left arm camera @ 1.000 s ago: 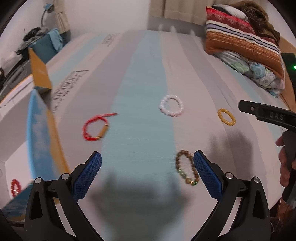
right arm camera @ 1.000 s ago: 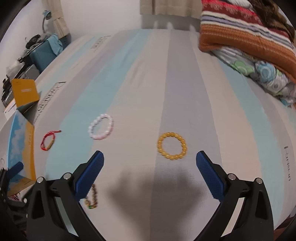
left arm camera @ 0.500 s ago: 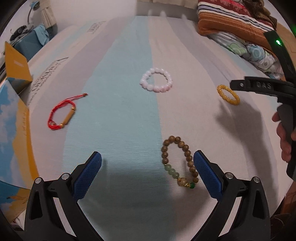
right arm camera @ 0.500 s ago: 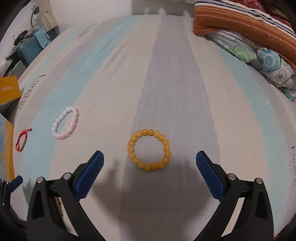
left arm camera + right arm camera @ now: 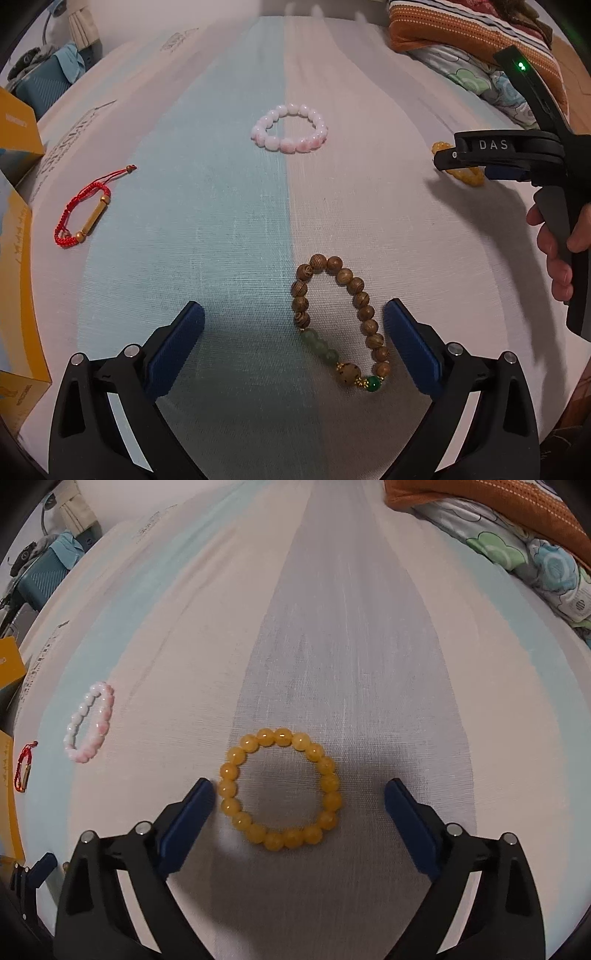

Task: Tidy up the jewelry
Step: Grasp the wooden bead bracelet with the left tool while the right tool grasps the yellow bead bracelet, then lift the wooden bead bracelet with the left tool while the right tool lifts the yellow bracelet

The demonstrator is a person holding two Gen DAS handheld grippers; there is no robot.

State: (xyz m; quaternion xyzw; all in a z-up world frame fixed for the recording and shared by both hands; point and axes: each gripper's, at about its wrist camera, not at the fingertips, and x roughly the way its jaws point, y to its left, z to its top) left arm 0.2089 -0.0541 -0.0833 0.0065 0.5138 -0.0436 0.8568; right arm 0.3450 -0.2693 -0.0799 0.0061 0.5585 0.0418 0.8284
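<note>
**Twin descent onto two bead bracelets: approach step, before any grasp**

Striped bed sheet [image 5: 229, 229] as the carrying surface, with folded quilts [image 5: 469, 33] at 1 o'clock and a yellow box [image 5: 22, 122] at 9 o'clock in the left wrist view. Left gripper [image 5: 293, 332] poised low over the sheet, fingers [image 5: 173, 347] spread wide and empty; wooden bracelet [image 5: 336, 321] flat between them, crowded toward the 3 o'clock finger, not touched. Right gripper [image 5: 299, 812] likewise pointed steeply down, held by a hand [image 5: 557, 251]; fingers [image 5: 184, 823] wide, having just begun to narrow, with the yellow bracelet [image 5: 280, 790] lying between them, nearly against the 9 o'clock finger, not pressed. Pink bracelet [image 5: 290, 127] farther up the sheet at 12 o'clock of the left view; red cord bracelet [image 5: 83, 210] well apart at 9 o'clock, near the box.

Step judged in hand: positioning for a paired pick-up, nothing lifted so far. Next move judged to call for centring each ring between its fingers, lowering the tips to the sheet, then closing across the beads. Risk judged: round beads rolling aside, or sheet fabric pinched with them.
</note>
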